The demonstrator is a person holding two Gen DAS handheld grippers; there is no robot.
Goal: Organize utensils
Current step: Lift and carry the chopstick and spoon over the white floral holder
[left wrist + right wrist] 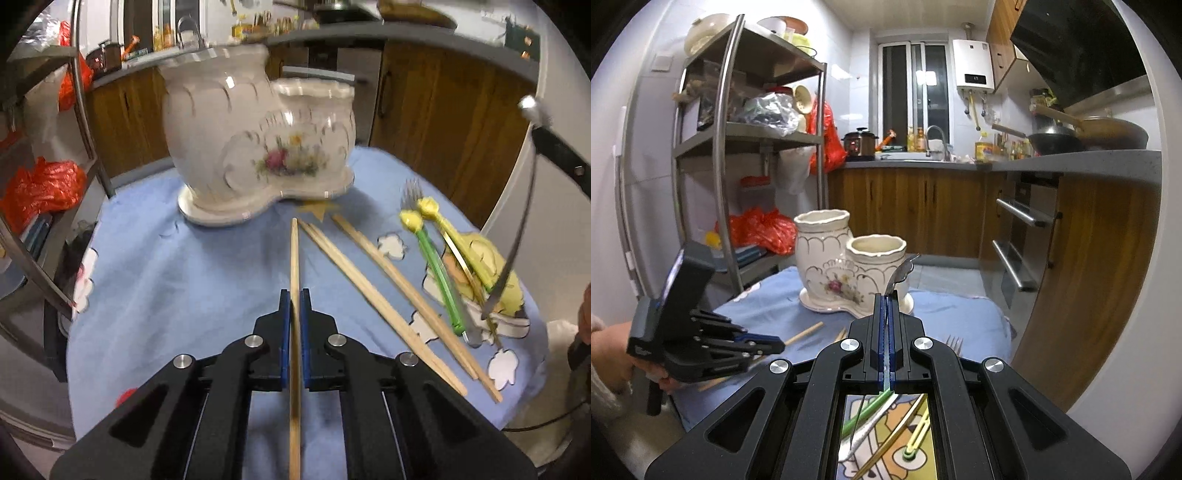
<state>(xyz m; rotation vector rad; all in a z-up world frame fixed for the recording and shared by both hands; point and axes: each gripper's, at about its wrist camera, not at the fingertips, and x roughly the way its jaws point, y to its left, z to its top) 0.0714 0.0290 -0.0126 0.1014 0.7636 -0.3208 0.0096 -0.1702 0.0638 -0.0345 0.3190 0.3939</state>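
Observation:
My left gripper [294, 295] is shut on a wooden chopstick [294, 254] that points at the white ceramic double-pot holder [255, 147]. Several more chopsticks [384, 295] lie to its right on the blue cloth. A green-handled utensil [437, 273], a yellow-handled one [465, 254] and a fork [412, 190] lie further right. My right gripper [885, 297] is shut on a metal spoon [899, 275], held in the air before the holder [849, 266]. The left gripper [701, 339] also shows in the right wrist view.
The blue cartoon-print tablecloth [177, 280] covers a small table. A metal shelf rack [731, 155] with red bags stands to the left. Wooden kitchen cabinets [923, 210] and a counter lie behind, an oven front [1019, 236] to the right.

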